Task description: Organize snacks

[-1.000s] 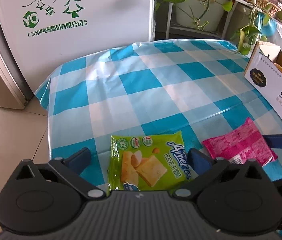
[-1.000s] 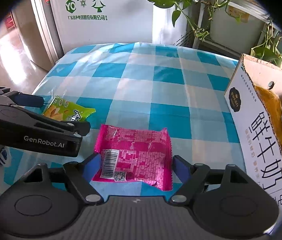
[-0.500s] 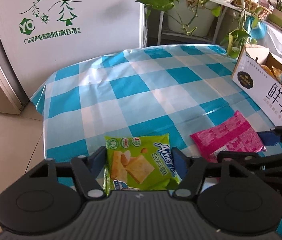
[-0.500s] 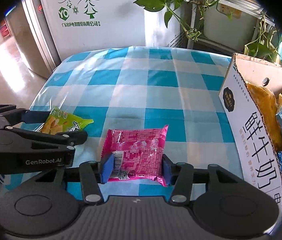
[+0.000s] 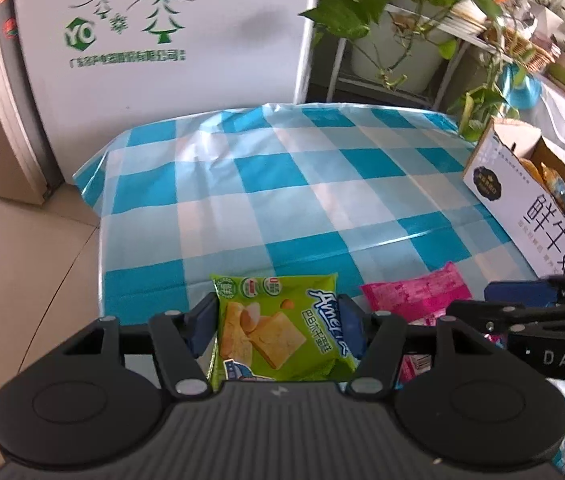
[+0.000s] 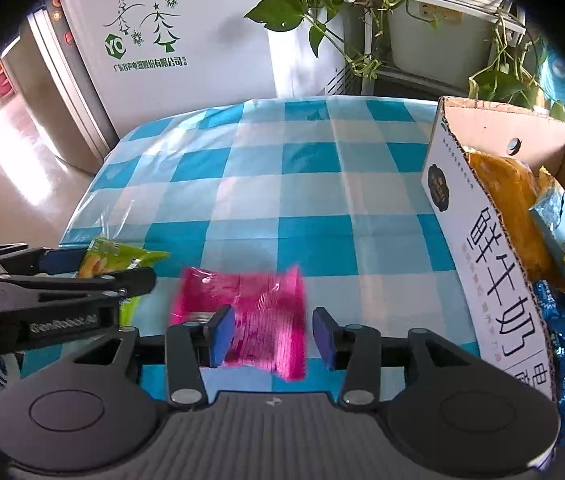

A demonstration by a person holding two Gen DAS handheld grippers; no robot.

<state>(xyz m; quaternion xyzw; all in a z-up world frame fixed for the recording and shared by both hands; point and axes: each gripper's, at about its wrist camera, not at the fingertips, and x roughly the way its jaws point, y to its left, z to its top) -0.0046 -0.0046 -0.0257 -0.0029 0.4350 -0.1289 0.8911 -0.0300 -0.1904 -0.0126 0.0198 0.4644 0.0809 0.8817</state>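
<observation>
A green cracker packet (image 5: 278,344) sits between the pads of my left gripper (image 5: 276,326). The jaws are closing, and both pads press on its side edges. To its right lies a pink snack packet (image 5: 414,296). In the right wrist view this pink packet (image 6: 258,320) is bowed and blurred, and my right gripper (image 6: 272,338) is shut on it. The green packet (image 6: 118,258) and the left gripper's fingers (image 6: 82,284) show at the left of that view. Both packets are near the front edge of the blue-and-white checked tablecloth (image 5: 282,184).
An open cardboard box (image 6: 482,248) with several snack bags inside stands at the right side of the table. Behind the table are a white appliance (image 5: 162,40) and a rack of potted plants (image 6: 322,0). Tiled floor lies to the left.
The left jaws, wide apart a second ago, have come in onto the green packet. The right jaws have closed onto the pink packet, which now looks crumpled.
</observation>
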